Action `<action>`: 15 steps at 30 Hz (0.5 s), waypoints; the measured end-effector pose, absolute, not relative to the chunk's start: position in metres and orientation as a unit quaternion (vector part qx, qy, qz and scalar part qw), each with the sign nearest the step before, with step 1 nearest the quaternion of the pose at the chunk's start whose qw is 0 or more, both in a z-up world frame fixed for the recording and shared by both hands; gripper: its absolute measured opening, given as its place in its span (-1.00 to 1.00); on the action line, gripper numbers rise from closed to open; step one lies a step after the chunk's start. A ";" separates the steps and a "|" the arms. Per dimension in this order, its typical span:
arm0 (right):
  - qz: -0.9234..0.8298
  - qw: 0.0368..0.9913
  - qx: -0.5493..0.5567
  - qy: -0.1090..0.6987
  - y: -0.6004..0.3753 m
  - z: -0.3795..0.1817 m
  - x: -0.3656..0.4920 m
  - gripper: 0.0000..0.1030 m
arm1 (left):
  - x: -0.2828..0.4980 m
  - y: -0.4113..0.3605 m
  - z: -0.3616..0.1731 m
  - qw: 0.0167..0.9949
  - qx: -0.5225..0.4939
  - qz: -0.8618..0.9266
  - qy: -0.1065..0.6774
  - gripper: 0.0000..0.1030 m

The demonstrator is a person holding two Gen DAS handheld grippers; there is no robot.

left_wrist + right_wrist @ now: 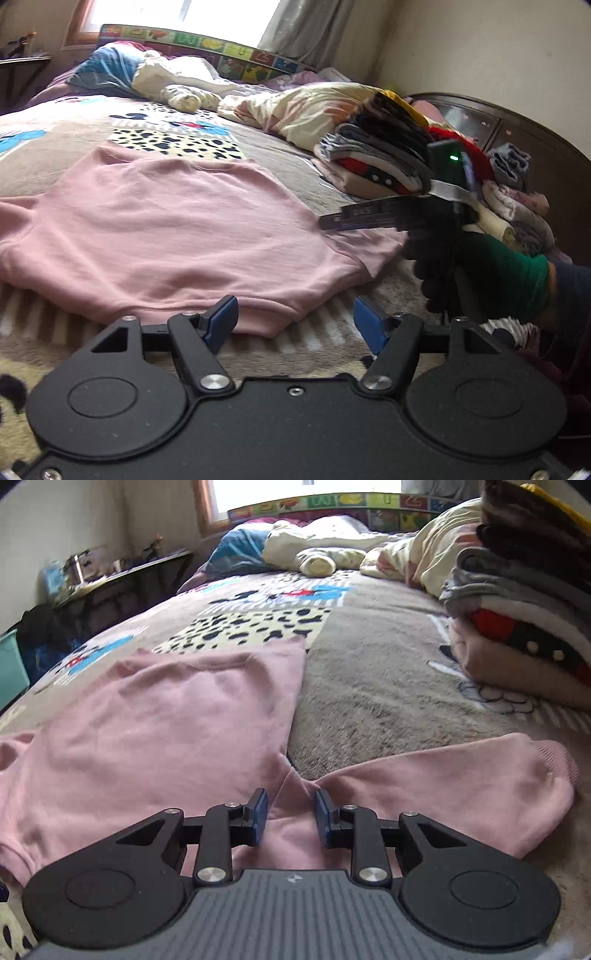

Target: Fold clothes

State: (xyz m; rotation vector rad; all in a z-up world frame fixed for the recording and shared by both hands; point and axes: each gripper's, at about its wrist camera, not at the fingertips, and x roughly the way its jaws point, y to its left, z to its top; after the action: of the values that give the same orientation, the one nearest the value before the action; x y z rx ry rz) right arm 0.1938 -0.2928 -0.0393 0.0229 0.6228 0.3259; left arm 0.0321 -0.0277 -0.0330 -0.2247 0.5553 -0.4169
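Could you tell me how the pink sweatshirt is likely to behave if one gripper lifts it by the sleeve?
The pink sweatshirt will probably drape limply: it lies flat and creased on the blanket. Its sleeve would likely rise first and drag the body after. The knit looks thick, so the open right gripper should hold it without slipping.

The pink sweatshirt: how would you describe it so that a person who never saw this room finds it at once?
Start from the bed with the grey plush cartoon blanket. The pink sweatshirt lies spread flat on the near part of it, one sleeve stretched sideways by the right gripper. Unlike the folded clothes stack beside it, it is plain pale pink and still unfolded.
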 end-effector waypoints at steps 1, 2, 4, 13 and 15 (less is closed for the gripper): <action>0.164 0.944 0.012 0.285 -0.289 -0.033 0.185 -0.41 | 0.032 -0.018 -0.034 0.934 -0.125 -0.196 0.270 0.33; 0.177 0.946 0.014 0.271 -0.283 -0.028 0.175 -0.41 | 0.032 -0.006 -0.036 0.934 -0.145 -0.186 0.268 0.33; 0.191 0.939 -0.061 0.281 -0.258 -0.034 0.161 -0.42 | 0.036 0.019 -0.042 0.936 -0.179 -0.149 0.263 0.33; 0.166 0.941 -0.114 0.270 -0.211 -0.039 0.116 -0.33 | 0.028 0.151 -0.042 0.909 -0.366 0.049 0.192 0.33; 0.194 0.938 -0.116 0.261 -0.189 -0.034 0.107 -0.33 | 0.025 0.180 -0.041 0.895 -0.400 0.085 0.177 0.33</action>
State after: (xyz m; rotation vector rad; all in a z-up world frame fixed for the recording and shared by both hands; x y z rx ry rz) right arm 0.1074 -0.1892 -0.0335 -0.2377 0.5326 0.3971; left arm 0.0250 0.1800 -0.0408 -0.8296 0.3674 0.1754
